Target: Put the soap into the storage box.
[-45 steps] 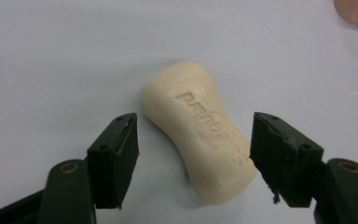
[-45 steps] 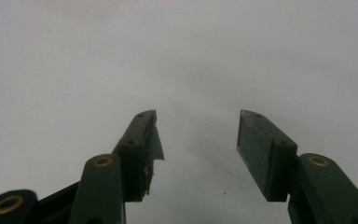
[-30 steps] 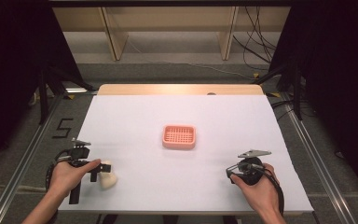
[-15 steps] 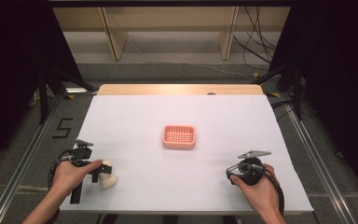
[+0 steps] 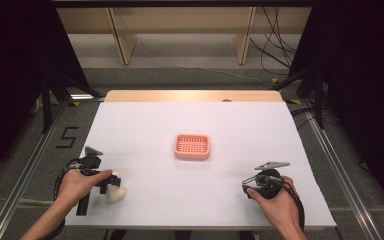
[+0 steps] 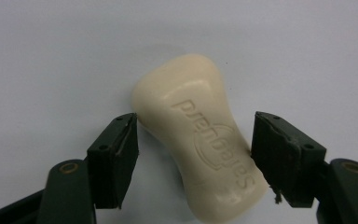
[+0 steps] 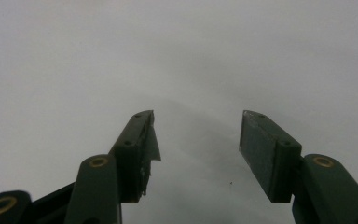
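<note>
High view: white table [image 5: 190, 125] with a pink soap dish [image 5: 192, 146] near its middle, ribbed inside, holding nothing. Left hand [image 5: 77, 184] at the near left corner, wrapped around the left gripper [image 5: 111, 186], jaws pointing toward the table's middle and set either side of a cream soap bar [image 5: 115, 192] lying flat on the white surface, well apart from the dish. Right hand [image 5: 275, 202] at the near right, holding the right gripper [image 5: 247, 187] low over bare table, grey three-cornered plate on top, cable looping back past the wrist. Left gripper view: soap bar [image 6: 200, 140] waisted in shape, lying at a slant between the jaws, embossed lettering on its upper face read upside down. Left gripper [image 6: 193, 149] spread wide, right-hand pad just touching or nearly touching the bar's side, left-hand pad standing a little clear of it; not clamped. Bar's near end reaching down between the jaws toward the camera, far end past the pad tips. Right gripper view: right gripper [image 7: 196, 140] spread wide over plain white surface, nothing between the pads, a shred of worn lining hanging from the left-hand pad.
</note>
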